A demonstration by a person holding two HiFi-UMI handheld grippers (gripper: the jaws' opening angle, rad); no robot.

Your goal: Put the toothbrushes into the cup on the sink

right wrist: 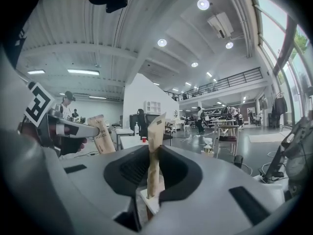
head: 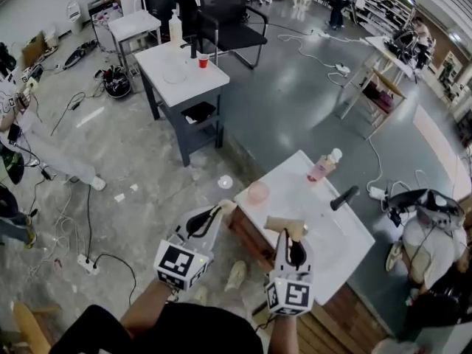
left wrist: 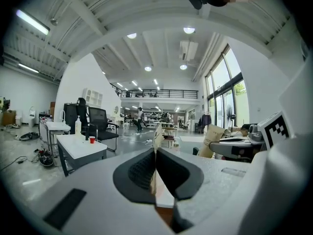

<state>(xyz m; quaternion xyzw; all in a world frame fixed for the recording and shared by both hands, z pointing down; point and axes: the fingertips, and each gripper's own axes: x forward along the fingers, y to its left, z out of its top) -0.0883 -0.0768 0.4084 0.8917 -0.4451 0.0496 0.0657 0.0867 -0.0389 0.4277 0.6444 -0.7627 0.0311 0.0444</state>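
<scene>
Your left tongs [head: 218, 212] are pressed together on the left packet [left wrist: 157, 137], a thin paper toothbrush sleeve seen edge-on. Your right tongs [head: 292, 236] pinch the right packet [right wrist: 156, 131], brown paper standing upright between the pads. Both tongs hover at the near edge of the white sink [head: 332, 231]. The pink cup [head: 258, 192] stands at the sink's near-left corner, just beyond the left tongs and apart from both packets. A pink bottle [head: 322, 168] and black tap [head: 344, 197] sit farther back.
</scene>
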